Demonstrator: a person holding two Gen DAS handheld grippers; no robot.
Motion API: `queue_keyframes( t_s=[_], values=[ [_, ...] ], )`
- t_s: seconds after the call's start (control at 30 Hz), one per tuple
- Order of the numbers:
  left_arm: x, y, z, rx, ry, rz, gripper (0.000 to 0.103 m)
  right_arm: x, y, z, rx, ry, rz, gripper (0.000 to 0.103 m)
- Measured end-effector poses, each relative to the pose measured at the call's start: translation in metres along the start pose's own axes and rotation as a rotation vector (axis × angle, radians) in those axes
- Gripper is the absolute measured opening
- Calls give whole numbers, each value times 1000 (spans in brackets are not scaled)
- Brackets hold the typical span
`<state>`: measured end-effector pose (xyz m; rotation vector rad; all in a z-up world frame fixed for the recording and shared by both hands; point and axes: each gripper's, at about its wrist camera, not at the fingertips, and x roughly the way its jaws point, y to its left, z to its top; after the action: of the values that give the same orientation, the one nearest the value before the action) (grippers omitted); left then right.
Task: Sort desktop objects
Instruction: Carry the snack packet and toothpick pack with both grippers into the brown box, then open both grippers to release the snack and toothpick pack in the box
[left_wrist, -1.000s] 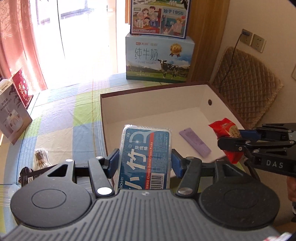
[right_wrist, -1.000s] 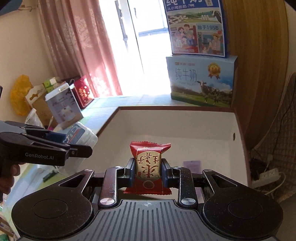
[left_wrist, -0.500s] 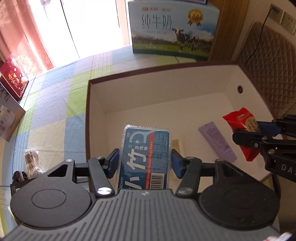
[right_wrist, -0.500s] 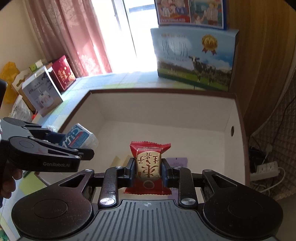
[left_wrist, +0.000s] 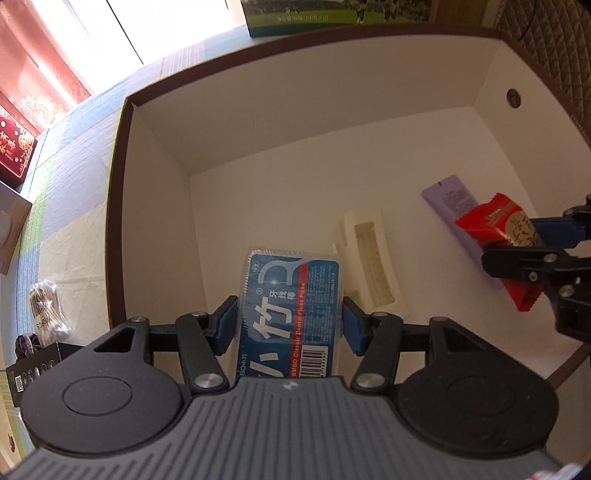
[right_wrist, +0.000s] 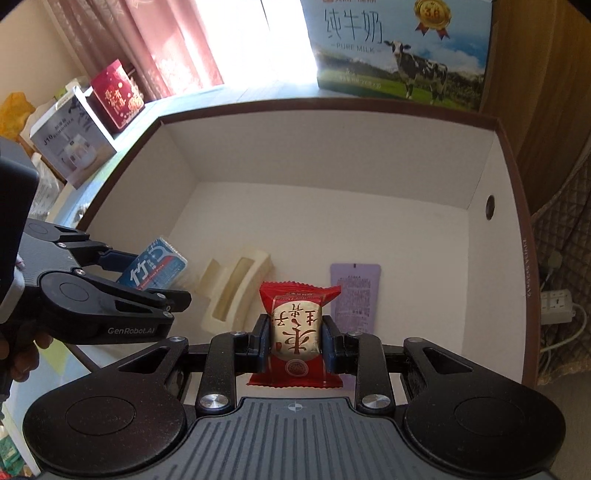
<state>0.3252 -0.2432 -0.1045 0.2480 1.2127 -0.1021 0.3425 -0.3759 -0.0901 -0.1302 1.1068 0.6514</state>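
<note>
My left gripper is shut on a blue dental floss pick box and holds it over the near left part of the white storage box. It also shows in the right wrist view. My right gripper is shut on a red snack packet, held over the box's near right part; the packet shows in the left wrist view. On the box floor lie a cream plastic holder and a purple sachet.
A milk carton stands behind the box. A red gift box and a white carton stand at the left. A bag of cotton swabs and a black box lie on the checked tablecloth left of the box.
Both grippers have moved forward and down over the white box, each keeping its item. The cream holder on the box floor has come into view.
</note>
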Motion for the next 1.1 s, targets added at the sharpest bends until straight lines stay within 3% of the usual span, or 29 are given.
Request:
queue_keyframes(
  t_s=[0.37,0.9,0.93,1.03,1.1],
  values=[
    [17,0,2,7,65,-8,54,13,0,7,5,60,20,25],
    [13,-2,-5,7,58,-36,60,20,3,5,8,76,27,27],
    [13,0,-4,7,57,-38,60,19,4,5,6,69,21,30],
    [11,0,-5,6,51,-48,62,15,4,4,10,41,9,64],
    [9,-1,-7,7,45,-52,63,12,3,4,13,29,6,65]
  ],
)
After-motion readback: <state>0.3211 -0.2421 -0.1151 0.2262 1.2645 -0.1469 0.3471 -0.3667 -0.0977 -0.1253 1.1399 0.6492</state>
